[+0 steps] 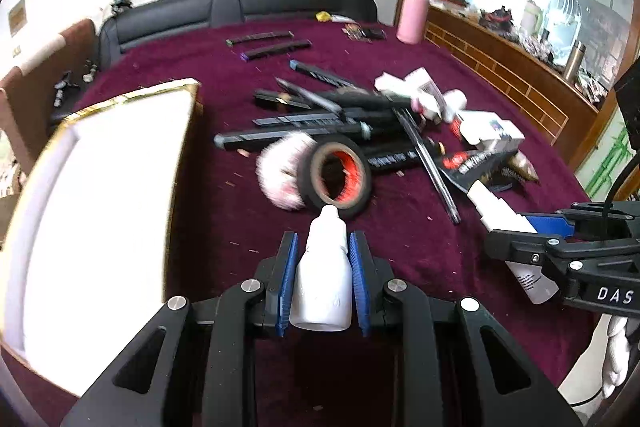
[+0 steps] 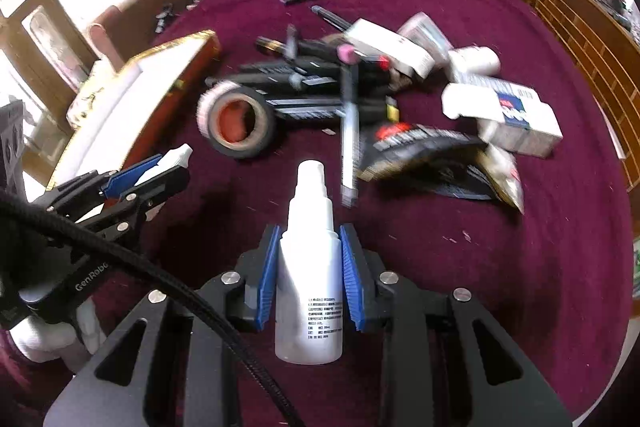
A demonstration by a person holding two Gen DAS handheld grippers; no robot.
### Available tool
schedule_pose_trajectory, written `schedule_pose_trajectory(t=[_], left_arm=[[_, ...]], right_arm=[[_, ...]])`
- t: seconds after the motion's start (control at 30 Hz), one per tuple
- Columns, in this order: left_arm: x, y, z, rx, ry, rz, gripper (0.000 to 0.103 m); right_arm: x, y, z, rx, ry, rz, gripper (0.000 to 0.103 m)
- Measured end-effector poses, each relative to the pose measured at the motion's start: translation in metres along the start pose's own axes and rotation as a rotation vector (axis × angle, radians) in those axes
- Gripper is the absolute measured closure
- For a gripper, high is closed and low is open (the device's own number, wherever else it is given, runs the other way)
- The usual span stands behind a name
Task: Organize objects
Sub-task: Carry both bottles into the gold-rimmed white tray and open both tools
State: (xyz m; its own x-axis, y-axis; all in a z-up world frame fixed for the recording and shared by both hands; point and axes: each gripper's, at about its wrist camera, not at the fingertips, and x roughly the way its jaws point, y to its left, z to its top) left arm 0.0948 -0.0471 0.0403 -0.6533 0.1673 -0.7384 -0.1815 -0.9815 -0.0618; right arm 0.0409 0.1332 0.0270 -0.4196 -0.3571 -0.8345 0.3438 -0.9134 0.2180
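While bare maroon cloth (image 2: 500,267) lay open nearby, left gripper (image 1: 323,267) clamped one dropper bottle (image 1: 322,283); right gripper (image 2: 309,267) clamped one spray bottle (image 2: 309,267); two tape rolls (image 1: 340,179) waited.

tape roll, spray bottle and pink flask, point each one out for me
tape roll (image 1: 340,179): left wrist view, dark outer rim
spray bottle (image 2: 310,267): right wrist view, white body
pink flask (image 1: 412,21): left wrist view, pink side

The left gripper (image 1: 323,247) clamps a small white dropper bottle (image 1: 322,279) between its blue pads, nozzle pointing forward; just ahead lies a roll of black tape (image 1: 340,179) on the maroon tablecloth (image 1: 420,247); to the left a white-lined box (image 1: 100,211) — to the right, the right gripper (image 1: 532,235) gripping a white spray bottle (image 1: 504,219).
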Motion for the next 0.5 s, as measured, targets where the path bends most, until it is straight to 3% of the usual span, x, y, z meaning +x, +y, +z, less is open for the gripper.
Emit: schedule_pose_trajectory(t=[0.27, 0.5], left_arm=[[-0.048, 0.052, 0.016, -0.069, -0.110, 0.059, 0.081], [-0.069, 0.106, 0.041, -0.118, -0.178, 0.107, 0.081]], right_arm=[[-0.017, 0.061, 0.048, -0.064, -0.037, 0.159, 0.075], [-0.041, 0.133, 0.124, -0.107, -0.097, 0.300, 0.075]])
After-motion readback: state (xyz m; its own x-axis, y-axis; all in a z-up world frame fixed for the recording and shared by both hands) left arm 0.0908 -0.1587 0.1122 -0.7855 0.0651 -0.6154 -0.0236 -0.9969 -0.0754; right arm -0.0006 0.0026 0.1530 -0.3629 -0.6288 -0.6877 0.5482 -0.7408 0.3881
